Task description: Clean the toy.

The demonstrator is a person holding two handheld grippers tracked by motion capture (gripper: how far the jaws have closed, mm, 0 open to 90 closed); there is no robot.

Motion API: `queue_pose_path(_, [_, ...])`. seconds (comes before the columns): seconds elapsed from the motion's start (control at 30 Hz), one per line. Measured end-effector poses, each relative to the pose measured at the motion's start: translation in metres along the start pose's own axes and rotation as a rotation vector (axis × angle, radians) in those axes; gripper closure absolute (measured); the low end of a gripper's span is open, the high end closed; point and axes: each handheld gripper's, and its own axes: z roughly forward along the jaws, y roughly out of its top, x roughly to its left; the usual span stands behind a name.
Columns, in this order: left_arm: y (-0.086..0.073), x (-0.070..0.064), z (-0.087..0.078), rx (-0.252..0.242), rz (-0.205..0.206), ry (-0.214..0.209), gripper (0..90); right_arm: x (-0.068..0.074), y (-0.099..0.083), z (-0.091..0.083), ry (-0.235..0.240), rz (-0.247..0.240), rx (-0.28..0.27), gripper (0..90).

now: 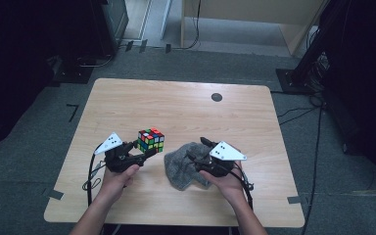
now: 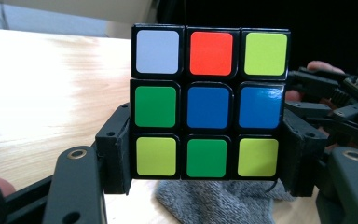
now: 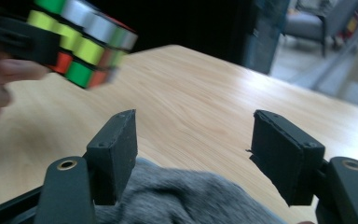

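Observation:
A scrambled Rubik's cube is clamped by its two sides in my left gripper, left of the table's middle. In the left gripper view the cube faces me with a blue centre square, and my left gripper is shut on its lower half. A crumpled grey cloth lies on the table just right of the cube. My right gripper hovers over the cloth. In the right gripper view this gripper is open with nothing between its jaws, the cloth lies below and the cube is at upper left.
The light wooden table has a dark round cable hole near its far edge. Cables trail from both grippers over the near edge. Dark stands and equipment sit on the grey floor around the table.

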Motion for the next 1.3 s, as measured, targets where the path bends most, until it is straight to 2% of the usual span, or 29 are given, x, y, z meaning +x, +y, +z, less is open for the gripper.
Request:
queue_pose_path(0.07, [0.001,-0.001,0.001,0.016,0.004,-0.027,34.5,0.006,0.000,0.002,0.057,-0.032,-0.021,31.5])
queue_pose_path(0.13, [0.002,-0.001,0.002,0.029,0.008,-0.050,34.5,0.012,-0.001,0.005,0.127,-0.028,-0.044,30.9])
queue_pose_path(0.2, [0.003,-0.002,0.003,0.044,0.016,-0.069,34.6,0.016,-0.003,0.007,0.157,-0.069,-0.054,31.2])
queue_pose_path(0.27, [0.004,-0.002,0.003,0.062,0.031,-0.087,34.6,0.021,-0.007,0.011,0.167,-0.124,-0.067,30.5])
queue_pose_path(0.3, [0.004,-0.003,0.004,0.072,0.038,-0.093,34.6,0.023,-0.008,0.013,0.165,-0.142,-0.078,30.5])
queue_pose_path(0.37, [0.005,-0.004,0.005,0.099,0.069,-0.110,34.6,0.031,-0.013,0.018,0.108,-0.219,-0.107,30.1])
queue_pose_path(0.43, [0.005,-0.004,0.007,0.119,0.080,-0.116,34.6,0.035,-0.016,0.021,0.099,-0.265,-0.105,28.8])
queue_pose_path(0.6, [0.005,-0.003,0.011,0.163,0.068,-0.149,34.6,0.044,-0.019,0.023,0.119,-0.335,-0.134,28.9])
queue_pose_path(0.77, [0.006,-0.002,0.013,0.184,0.041,-0.177,34.6,0.047,-0.020,0.024,0.113,-0.409,-0.168,28.5])
queue_pose_path(0.9, [0.005,-0.001,0.016,0.214,0.024,-0.188,34.6,0.050,-0.023,0.027,0.102,-0.459,-0.170,27.4])
queue_pose_path(1.1, [0.004,-0.003,0.019,0.254,0.021,-0.198,34.6,0.052,-0.025,0.029,0.097,-0.526,-0.182,27.5])
queue_pose_path(1.3, [0.002,-0.008,0.025,0.306,0.024,-0.227,34.5,0.056,-0.027,0.032,0.090,-0.586,-0.178,28.9])
